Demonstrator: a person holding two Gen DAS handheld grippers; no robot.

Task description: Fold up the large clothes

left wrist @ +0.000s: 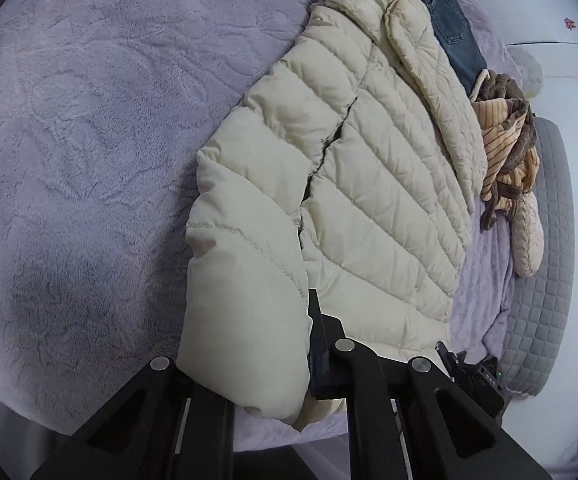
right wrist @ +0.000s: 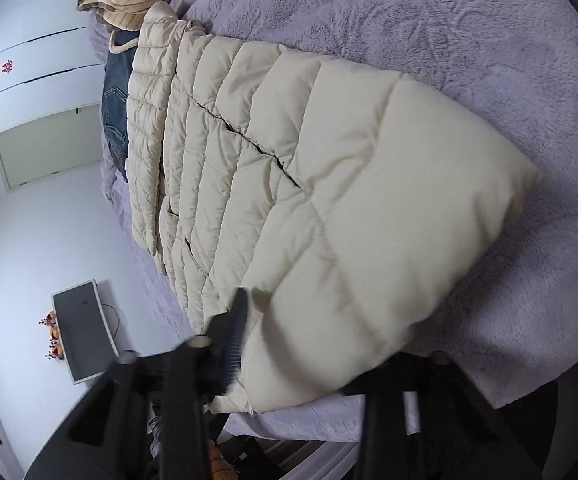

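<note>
A cream quilted puffer jacket point(left wrist: 369, 184) lies spread on a lilac fleece bed cover point(left wrist: 89, 120). In the left wrist view my left gripper point(left wrist: 249, 352) is shut on the jacket's near hem corner, with puffy fabric bulging between its black fingers point(left wrist: 317, 344). In the right wrist view the jacket point(right wrist: 329, 200) fills the middle, and my right gripper point(right wrist: 301, 344) is shut on its near hem, one ribbed finger point(right wrist: 235, 332) pressing the fabric; the other finger is hidden under the jacket.
Blue jeans point(left wrist: 449, 24) and a brown striped garment point(left wrist: 505, 140) lie beyond the jacket. A grey quilted mattress edge point(left wrist: 545, 280) runs at the right. White wardrobe doors point(right wrist: 29, 40) and a monitor point(right wrist: 85, 328) stand beyond the bed.
</note>
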